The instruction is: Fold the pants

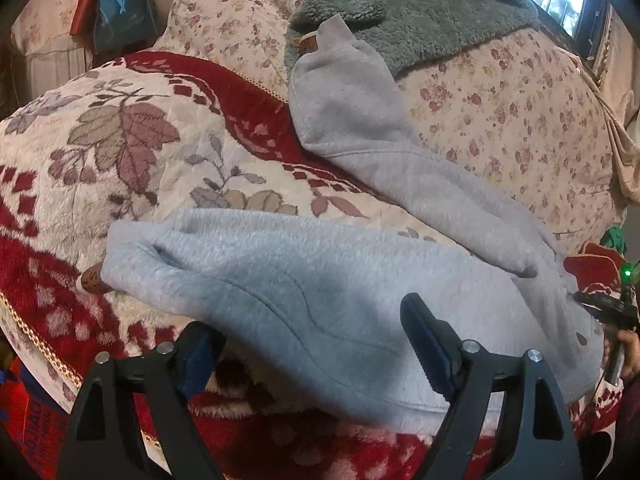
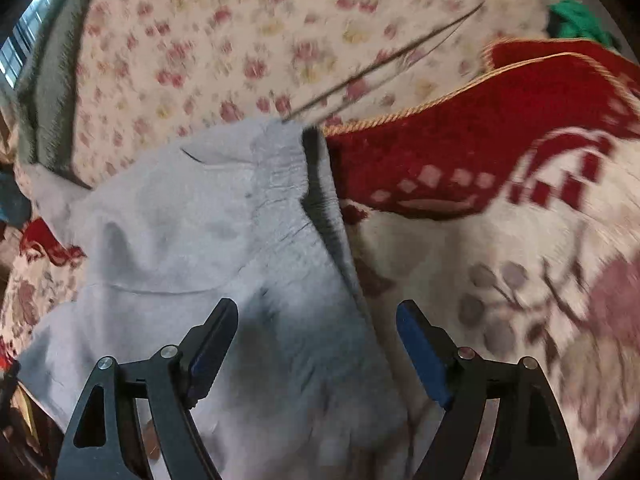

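Two grippers: both spread wide, nothing held between the fingers.
Left gripper [image 1: 316, 340]: hovers over the near leg of the pants [image 1: 320, 280], low over the fabric.
Right gripper [image 2: 316, 344]: spread above the waistband end [image 2: 280, 168], straddling the cloth's edge; this view is blurred.
Pants: grey fleece, lying in a V on the red patterned blanket [image 1: 120, 140], far leg reaching onto the flowered quilt [image 1: 520, 120].
Doing it well: probably pinch hem and waistband together, lay one leg squarely on the other, and smooth the wrinkles before folding across.

One pants [image 1: 320, 280], two blankets [image 1: 140, 152] [image 1: 520, 120], perhaps one fleece [image 1: 420, 12].
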Action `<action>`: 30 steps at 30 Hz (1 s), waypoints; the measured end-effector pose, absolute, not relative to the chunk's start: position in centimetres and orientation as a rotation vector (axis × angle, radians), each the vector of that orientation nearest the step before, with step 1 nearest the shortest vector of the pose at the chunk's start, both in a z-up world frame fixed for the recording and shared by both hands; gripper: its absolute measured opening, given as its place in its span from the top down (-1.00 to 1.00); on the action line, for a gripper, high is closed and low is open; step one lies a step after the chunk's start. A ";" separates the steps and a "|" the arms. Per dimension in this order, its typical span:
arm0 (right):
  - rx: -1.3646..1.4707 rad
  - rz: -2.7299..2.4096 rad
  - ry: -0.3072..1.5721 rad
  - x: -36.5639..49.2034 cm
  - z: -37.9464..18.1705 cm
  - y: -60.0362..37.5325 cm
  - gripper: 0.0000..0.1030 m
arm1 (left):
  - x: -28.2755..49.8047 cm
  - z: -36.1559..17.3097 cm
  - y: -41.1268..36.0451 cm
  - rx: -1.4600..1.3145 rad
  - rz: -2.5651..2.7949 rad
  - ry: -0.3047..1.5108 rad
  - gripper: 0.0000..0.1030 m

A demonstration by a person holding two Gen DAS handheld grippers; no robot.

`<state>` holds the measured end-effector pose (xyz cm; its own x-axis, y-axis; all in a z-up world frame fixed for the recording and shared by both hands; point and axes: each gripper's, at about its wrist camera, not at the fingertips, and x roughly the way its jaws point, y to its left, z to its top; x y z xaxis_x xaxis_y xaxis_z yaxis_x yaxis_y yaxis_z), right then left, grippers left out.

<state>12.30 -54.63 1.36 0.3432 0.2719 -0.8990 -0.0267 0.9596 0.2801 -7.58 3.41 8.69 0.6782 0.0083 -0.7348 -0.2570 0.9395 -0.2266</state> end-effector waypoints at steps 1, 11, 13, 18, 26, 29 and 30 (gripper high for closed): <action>0.229 0.200 1.207 12.9 0.8 -54.5 -0.66 | -7.3 8.7 3.3 -0.323 0.154 0.815 -0.63; 0.116 0.286 1.221 14.3 -0.9 -51.0 0.03 | -5.0 8.2 2.0 -0.296 0.140 0.828 -0.69; 0.073 0.261 1.189 14.1 0.0 -50.8 0.23 | -4.7 8.1 1.7 -0.298 0.135 0.830 -0.69; -0.058 0.198 1.146 13.4 2.5 -50.4 0.68 | -4.5 8.5 1.7 -0.334 0.127 0.826 -0.69; -0.093 0.149 1.149 12.8 4.4 -52.7 0.71 | -5.3 9.7 2.0 -0.360 0.112 0.821 -0.69; -0.099 0.123 1.137 12.1 5.0 -54.1 0.72 | -6.2 9.8 2.0 -0.322 0.100 0.839 -0.69; -0.095 0.116 1.141 11.9 4.9 -54.5 0.72 | -6.4 9.5 2.2 -0.306 0.106 0.851 -0.70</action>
